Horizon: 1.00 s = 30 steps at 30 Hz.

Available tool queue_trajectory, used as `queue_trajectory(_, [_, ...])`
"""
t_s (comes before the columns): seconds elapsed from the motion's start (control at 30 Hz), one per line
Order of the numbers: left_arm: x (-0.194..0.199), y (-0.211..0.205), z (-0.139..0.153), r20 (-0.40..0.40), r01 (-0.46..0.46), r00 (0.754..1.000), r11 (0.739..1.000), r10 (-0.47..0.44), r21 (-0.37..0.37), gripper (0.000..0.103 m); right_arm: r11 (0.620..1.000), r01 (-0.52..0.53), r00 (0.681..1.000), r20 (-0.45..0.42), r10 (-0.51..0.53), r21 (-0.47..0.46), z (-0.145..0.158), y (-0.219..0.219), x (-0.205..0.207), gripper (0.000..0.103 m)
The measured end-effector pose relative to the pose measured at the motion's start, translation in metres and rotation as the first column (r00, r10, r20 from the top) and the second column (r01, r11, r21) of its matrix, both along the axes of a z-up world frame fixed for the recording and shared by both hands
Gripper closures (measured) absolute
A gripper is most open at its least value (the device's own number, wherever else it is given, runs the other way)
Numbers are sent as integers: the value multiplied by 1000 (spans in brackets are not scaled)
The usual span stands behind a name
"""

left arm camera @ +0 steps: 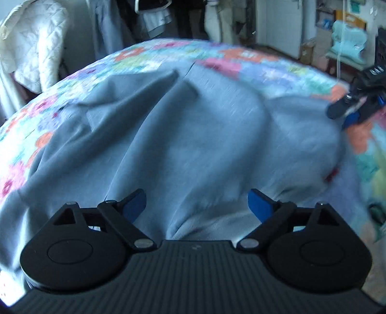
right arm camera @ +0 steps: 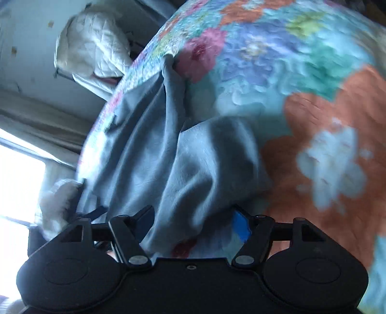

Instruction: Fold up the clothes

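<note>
Both the left tool and right tool stand released, the rumpled grey garment lying on the bed directly ahead, evidently awaiting regrasp at its edges.

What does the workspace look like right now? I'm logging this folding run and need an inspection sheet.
Surface: bed under a floral patchwork quilt.
Job's things: one grey-blue garment, rumpled, spread unfolded on the quilt.
Clutter: nothing seen on the bed.
Grippers: left claw open above the garment; right claw open, cloth between its fingers, not pinched.
Cables: nothing seen.
Surroundings: white quilted jacket, hanging clothes, white door.
</note>
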<state>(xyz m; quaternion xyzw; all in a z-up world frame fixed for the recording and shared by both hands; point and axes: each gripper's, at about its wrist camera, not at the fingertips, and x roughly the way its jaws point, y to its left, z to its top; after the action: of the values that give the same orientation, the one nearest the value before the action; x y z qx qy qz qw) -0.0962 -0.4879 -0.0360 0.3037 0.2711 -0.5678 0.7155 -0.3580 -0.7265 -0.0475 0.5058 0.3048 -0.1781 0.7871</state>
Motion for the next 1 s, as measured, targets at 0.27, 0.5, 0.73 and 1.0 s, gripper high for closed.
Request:
queue_trajectory(0.27, [0, 14, -26, -43, -66, 997, 992, 71, 109, 41, 970, 105, 990, 117, -81, -219, -6, -1, 28, 97])
queue_trajectory(0.5, [-28, 20, 12, 14, 61, 998, 995, -63, 81, 34, 884, 47, 986, 161, 33, -466, 77, 7, -16, 101])
queue_trajectory(0.73, [-17, -12, -22, 47, -31, 998, 999, 32, -21, 103, 959, 86, 973, 231, -22, -271, 33, 0, 1, 99])
queue_trajectory(1.0, [12, 29, 0, -270, -199, 946, 978, 177, -57, 99, 948, -95, 923, 330, 198, -304, 111, 7, 109, 99])
